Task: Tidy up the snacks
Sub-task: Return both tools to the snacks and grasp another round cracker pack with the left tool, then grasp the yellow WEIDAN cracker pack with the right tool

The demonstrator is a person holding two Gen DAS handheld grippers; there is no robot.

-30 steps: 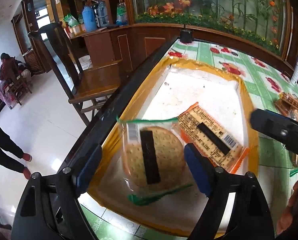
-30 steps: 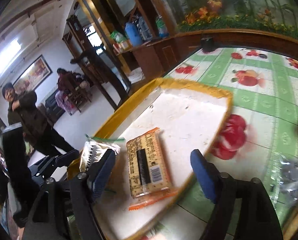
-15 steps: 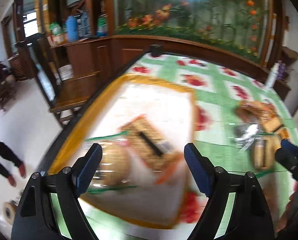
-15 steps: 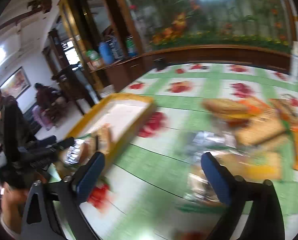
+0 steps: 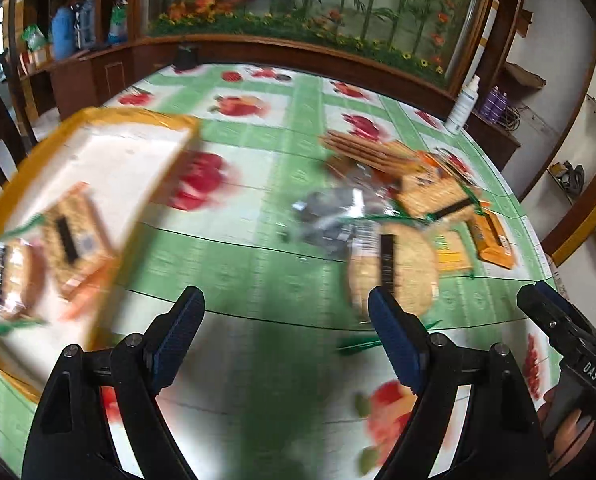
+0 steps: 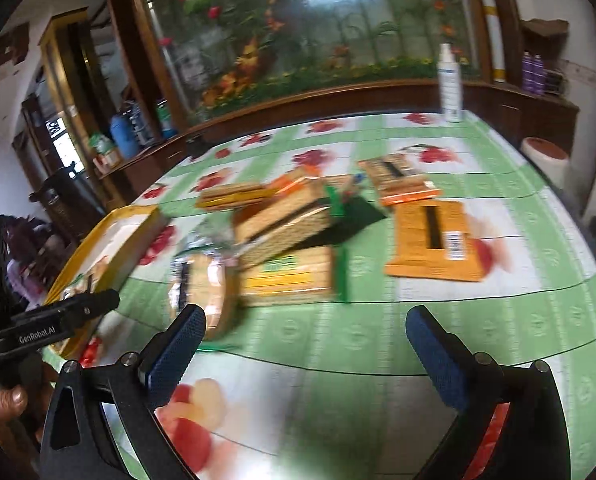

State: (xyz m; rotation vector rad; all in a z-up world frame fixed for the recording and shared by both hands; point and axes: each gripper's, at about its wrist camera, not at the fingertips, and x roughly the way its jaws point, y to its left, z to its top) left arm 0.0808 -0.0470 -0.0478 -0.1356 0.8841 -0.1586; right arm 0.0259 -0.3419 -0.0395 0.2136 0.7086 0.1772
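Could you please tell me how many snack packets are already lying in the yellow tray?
2, both at the near end of the yellow tray: a rectangular cracker packet and a round biscuit packet beside it, nearer the corner. Motion blur could hide more.

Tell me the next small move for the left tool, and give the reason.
Probably ease the left tool forward and rightward to straddle the round cracker pack in clear wrap. The tool is open and empty, that pack lies nearest it at the edge of the loose pile, and the yellow-rimmed white tray already holds two packs.
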